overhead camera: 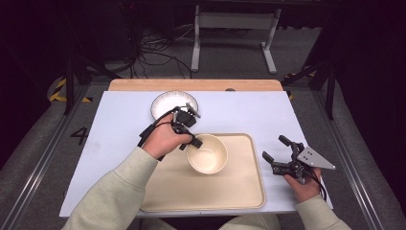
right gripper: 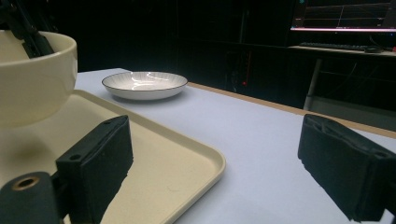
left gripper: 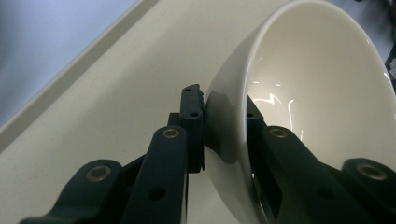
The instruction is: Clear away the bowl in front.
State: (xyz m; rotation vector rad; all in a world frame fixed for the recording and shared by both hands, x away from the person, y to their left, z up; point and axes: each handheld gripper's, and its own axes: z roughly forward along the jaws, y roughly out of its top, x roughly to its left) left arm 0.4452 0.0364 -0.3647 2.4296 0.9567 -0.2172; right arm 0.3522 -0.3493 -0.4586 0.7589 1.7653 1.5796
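Table (overhead camera: 119, 120) w/ pale blue-white top, wooden strip along far edge; all places below given rel. to cream tray (overhead camera: 239, 191). Only legible mark: "4" on floor, well left of tray, beyond table's left edge. No brand or label readable on any item.

Tray at table's near edge, centre-right, raised rim all round; near rim almost flush w/ table edge. Bare tray floor near and right of bowl; bare tabletop left of tray and beyond its far rim on the right.

Cream bowl (overhead camera: 208, 154) inside tray, far-left part, its left rim close to tray's left rim. In left gripper view bowl (left gripper: 322, 84) seems tipped, tray floor (left gripper: 116, 93) running beneath; touching or lifted, cannot tell.

White plate (overhead camera: 170, 103) w/ dark rim and ribbed lines, beyond tray's far-left corner, on bare tabletop, apart from tray; also seen past tray corner in right gripper view (right gripper: 144, 84).

Left gripper (overhead camera: 190, 142) at bowl's left rim, clamped on wall: one jaw outside, one inside.

Right gripper (overhead camera: 276, 149) just right of tray's right rim, above tabletop, jaws wide apart, holding nothing; bare tabletop between them in right gripper view.
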